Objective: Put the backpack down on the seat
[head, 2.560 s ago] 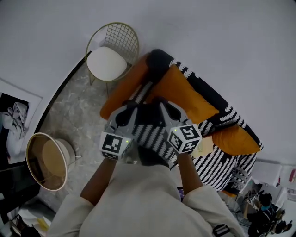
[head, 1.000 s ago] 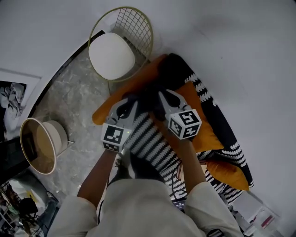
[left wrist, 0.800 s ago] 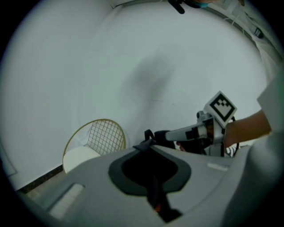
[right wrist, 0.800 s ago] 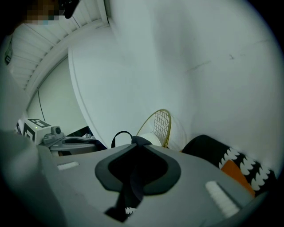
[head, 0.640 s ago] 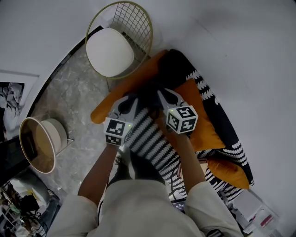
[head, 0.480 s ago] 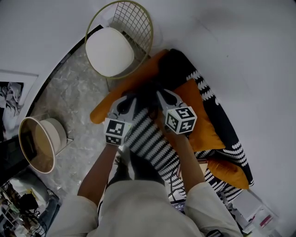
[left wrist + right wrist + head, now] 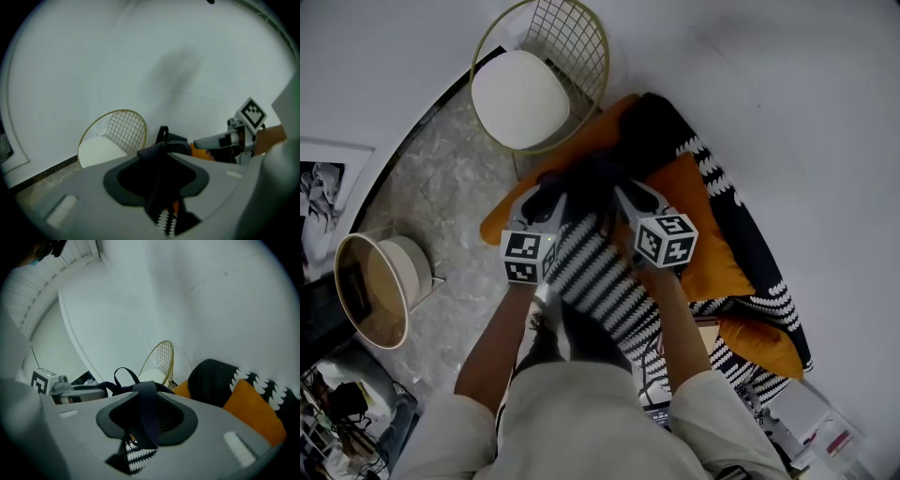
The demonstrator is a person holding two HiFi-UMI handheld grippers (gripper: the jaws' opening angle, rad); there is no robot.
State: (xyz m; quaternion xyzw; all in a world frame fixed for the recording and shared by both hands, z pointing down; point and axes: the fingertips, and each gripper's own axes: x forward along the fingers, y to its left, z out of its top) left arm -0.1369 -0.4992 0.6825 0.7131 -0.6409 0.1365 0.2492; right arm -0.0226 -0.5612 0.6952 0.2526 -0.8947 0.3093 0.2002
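Observation:
A black backpack [image 7: 598, 180] rests on the orange seat [image 7: 517, 208] of a sofa draped with a black-and-white throw [image 7: 605, 281]. My left gripper [image 7: 551, 195] is at its left side and my right gripper [image 7: 623, 194] at its right. Both jaws are opening. A black strap [image 7: 157, 161] still runs through the gap of the left gripper [image 7: 157, 180] without being pinched. Another strap [image 7: 146, 416] hangs loose across the right gripper [image 7: 146, 423]. The backpack's carry loop [image 7: 123, 375] stands up beyond it.
A gold wire chair [image 7: 525, 89] with a white pad stands just past the sofa's end. A round side table [image 7: 370, 291] is on the floor at the left. An orange cushion [image 7: 703, 234] leans on the sofa back, with the white wall behind. Clutter lies at the lower right.
Both pairs of jaws have parted from the straps they held. The left gripper has shifted a little to the left; the backpack now lies on the orange seat.

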